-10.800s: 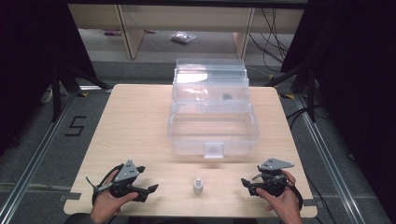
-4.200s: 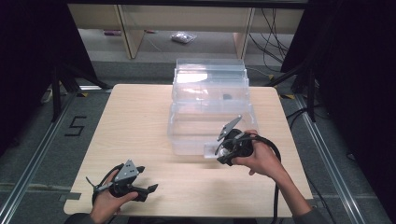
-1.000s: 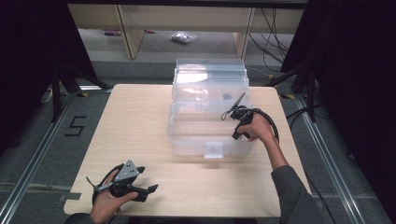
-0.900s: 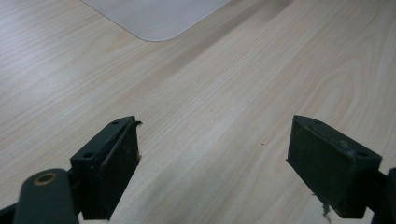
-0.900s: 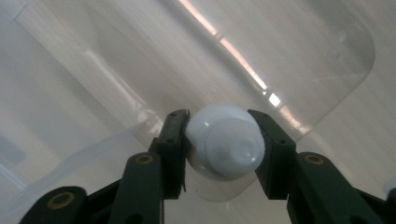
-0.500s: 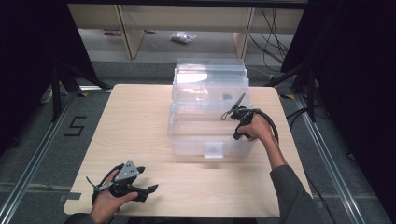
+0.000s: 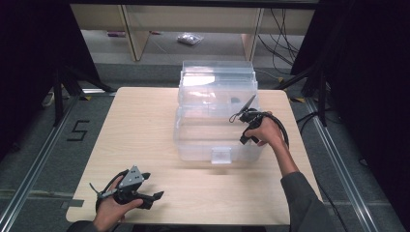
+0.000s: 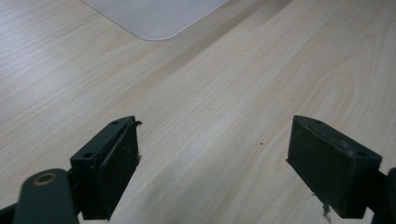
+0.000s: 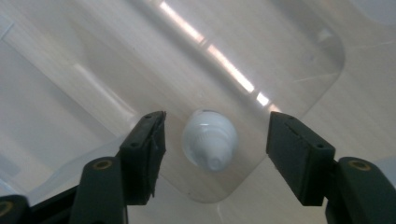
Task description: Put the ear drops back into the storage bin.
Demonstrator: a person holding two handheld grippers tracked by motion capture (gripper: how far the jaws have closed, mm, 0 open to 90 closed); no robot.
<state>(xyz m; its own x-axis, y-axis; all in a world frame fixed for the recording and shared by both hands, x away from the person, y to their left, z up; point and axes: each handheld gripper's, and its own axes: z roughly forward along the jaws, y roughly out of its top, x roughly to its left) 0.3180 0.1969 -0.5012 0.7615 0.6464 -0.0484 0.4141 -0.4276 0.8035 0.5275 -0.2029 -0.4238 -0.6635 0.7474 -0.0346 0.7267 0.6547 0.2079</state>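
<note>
Between your right gripper's [image 9: 215, 154] jaws sits the small white bottle [image 9: 209, 140], seen from above, cap end toward the camera, standing on the floor of the clear plastic box [image 7: 217, 116]. Jaws have just been opening: both pads are now clear of the bottle, gap on each side, so nothing is gripped. High view puts that right gripper [image 7: 241, 116] over the box's right half, pointing down into it, your right hand [image 7: 263, 133] at the box's right edge. Box is on the far middle of the wooden table [image 7: 145, 125], lid [image 7: 217, 77] tipped up at the back. Your left gripper [image 7: 145, 195] rests with your left hand [image 7: 113, 210] at the near left of the table, well apart from the box. Left gripper view: jaws spread wide, bare wood between them, nothing held
</note>
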